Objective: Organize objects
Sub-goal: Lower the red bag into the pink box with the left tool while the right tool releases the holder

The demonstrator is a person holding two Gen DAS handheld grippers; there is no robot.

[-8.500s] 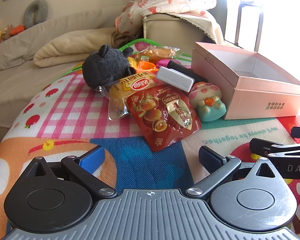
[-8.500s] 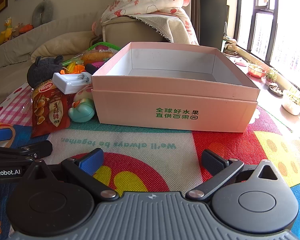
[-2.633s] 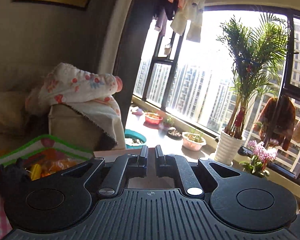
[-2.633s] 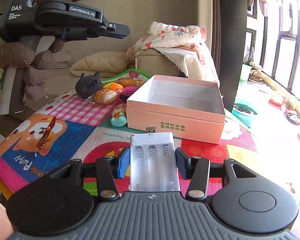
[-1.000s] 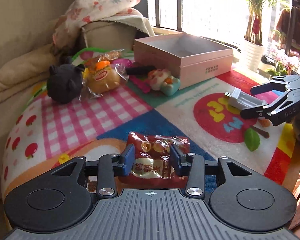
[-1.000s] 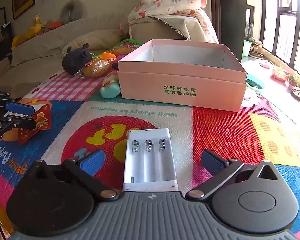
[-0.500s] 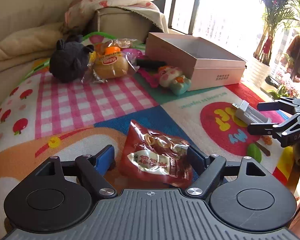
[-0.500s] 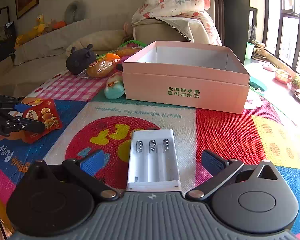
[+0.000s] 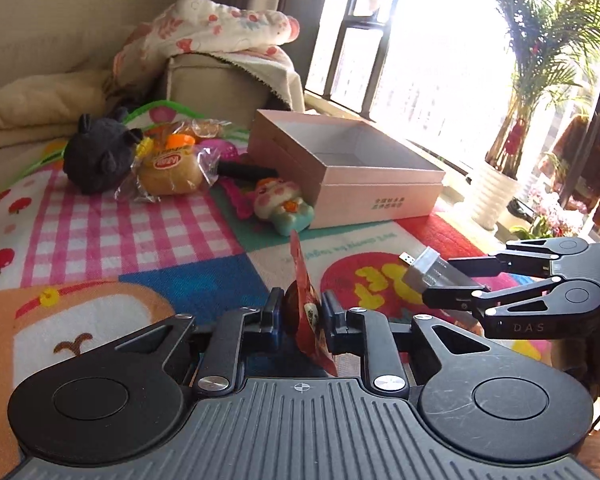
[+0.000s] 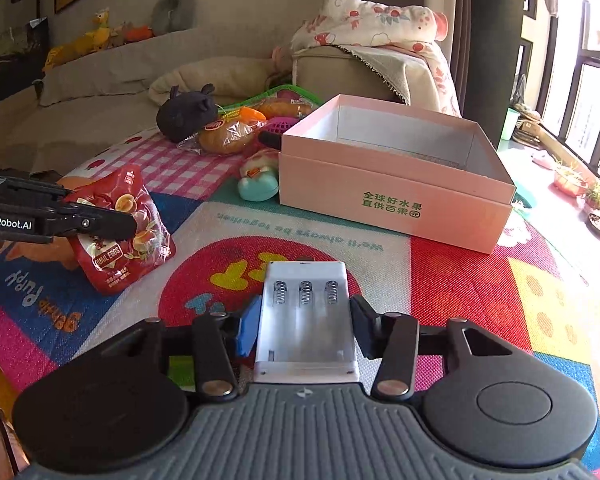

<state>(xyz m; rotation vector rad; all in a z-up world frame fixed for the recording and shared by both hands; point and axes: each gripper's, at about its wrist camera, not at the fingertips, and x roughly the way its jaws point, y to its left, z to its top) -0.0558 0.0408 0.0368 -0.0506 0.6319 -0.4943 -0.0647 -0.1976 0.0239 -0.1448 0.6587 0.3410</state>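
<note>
My left gripper is shut on a red quail-egg snack bag, held edge-on and lifted off the mat; the bag also shows in the right wrist view. My right gripper is shut on a white battery case with three springs, held above the mat; the case also shows in the left wrist view. An open, empty pink box stands beyond both grippers on the colourful mat.
Left of the box lie a black plush toy, a wrapped bun, a mushroom-shaped toy, a black stick and a pink item. A sofa with blankets is behind. Potted plants stand by the window.
Both grippers were open over their items half a second ago. Now the left has closed on the snack bag and lifted it, and the right has closed on the battery case.
</note>
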